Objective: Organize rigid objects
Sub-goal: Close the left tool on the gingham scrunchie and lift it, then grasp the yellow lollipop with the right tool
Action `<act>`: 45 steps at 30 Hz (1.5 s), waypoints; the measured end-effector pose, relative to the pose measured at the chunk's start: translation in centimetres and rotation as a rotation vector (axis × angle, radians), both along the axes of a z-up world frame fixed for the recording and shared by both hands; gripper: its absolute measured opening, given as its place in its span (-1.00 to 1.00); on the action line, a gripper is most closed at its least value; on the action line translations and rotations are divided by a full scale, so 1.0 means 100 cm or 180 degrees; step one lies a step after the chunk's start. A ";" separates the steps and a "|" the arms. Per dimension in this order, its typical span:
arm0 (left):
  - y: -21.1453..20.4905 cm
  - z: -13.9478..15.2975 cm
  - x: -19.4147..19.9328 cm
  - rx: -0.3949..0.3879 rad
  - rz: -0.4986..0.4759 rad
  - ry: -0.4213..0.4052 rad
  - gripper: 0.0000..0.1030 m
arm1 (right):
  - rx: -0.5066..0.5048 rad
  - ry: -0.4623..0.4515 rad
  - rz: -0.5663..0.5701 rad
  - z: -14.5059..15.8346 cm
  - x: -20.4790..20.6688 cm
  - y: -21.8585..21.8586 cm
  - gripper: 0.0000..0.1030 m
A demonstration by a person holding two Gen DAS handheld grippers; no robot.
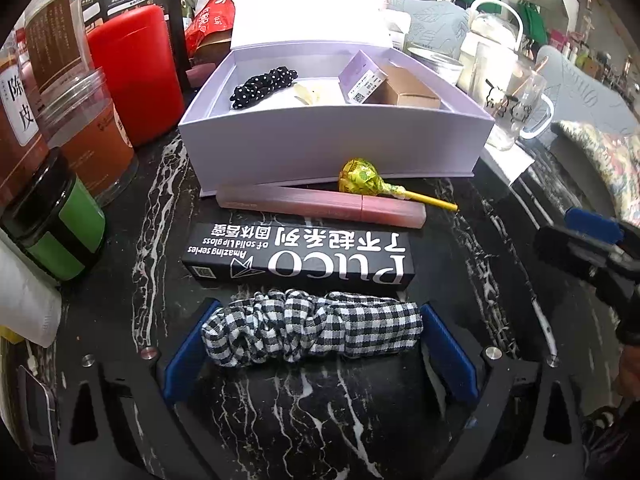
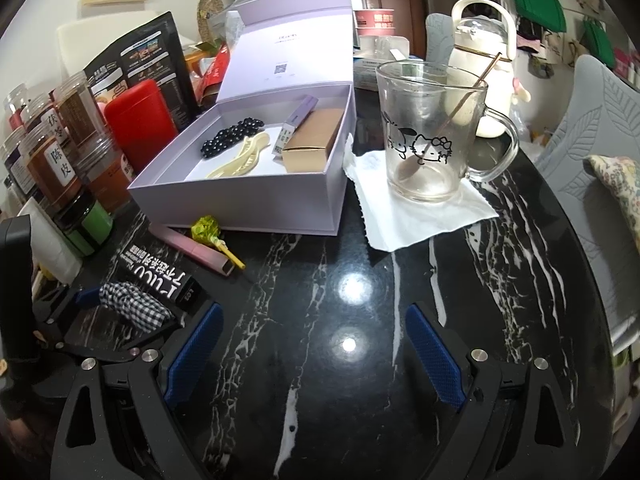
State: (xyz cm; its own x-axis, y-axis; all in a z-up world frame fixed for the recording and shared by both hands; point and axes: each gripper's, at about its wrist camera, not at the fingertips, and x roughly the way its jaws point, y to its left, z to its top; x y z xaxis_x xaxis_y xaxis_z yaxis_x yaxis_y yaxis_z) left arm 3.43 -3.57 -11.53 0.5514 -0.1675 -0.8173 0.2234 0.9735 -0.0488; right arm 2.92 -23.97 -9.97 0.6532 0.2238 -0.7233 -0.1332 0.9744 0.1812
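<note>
A black-and-white checked scrunchie (image 1: 312, 328) lies on the black marble table. My left gripper (image 1: 320, 308) is open, with one blue pad at each end of it. Beyond the scrunchie lie a black PUCO lip-gloss box (image 1: 300, 258), a pink tube (image 1: 320, 204) and a yellow-green lollipop (image 1: 362, 178). Behind them the open lilac box (image 1: 332, 144) holds a black dotted hair piece (image 1: 262, 86), a cream hair claw (image 2: 236, 166), a small purple box (image 1: 362, 76) and a gold box (image 1: 408, 90). My right gripper (image 2: 314, 312) is open and empty over bare table, right of the scrunchie (image 2: 132, 304).
Jars of dried goods (image 1: 92, 148), a red canister (image 1: 136, 76) and a green-labelled jar (image 1: 60, 224) crowd the left side. A glass mug (image 2: 432, 136) with a spoon stands on a white napkin (image 2: 420, 212) right of the box, and a white kettle (image 2: 482, 68) stands behind it.
</note>
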 end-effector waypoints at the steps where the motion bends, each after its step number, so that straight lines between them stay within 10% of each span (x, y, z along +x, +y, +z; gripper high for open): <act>1: 0.002 0.001 0.000 -0.0059 0.0002 0.0015 0.93 | 0.0003 0.0005 0.0006 0.000 0.000 0.001 0.82; 23: 0.055 0.036 -0.008 -0.0173 0.0373 -0.0202 0.93 | -0.0002 0.0012 0.0317 0.001 0.016 0.037 0.80; 45: 0.085 0.028 0.027 -0.0302 0.0561 -0.0171 0.93 | 0.0011 0.0359 0.0761 -0.013 0.093 0.091 -0.29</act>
State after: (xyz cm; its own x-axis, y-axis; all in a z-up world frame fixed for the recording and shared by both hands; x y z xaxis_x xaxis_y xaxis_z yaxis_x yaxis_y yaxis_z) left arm 6.15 4.97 -8.78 0.6213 -0.1394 -0.7710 0.0547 0.9894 -0.1348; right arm 12.18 -14.86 -11.29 0.4967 0.3647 -0.7876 -0.3384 0.9170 0.2112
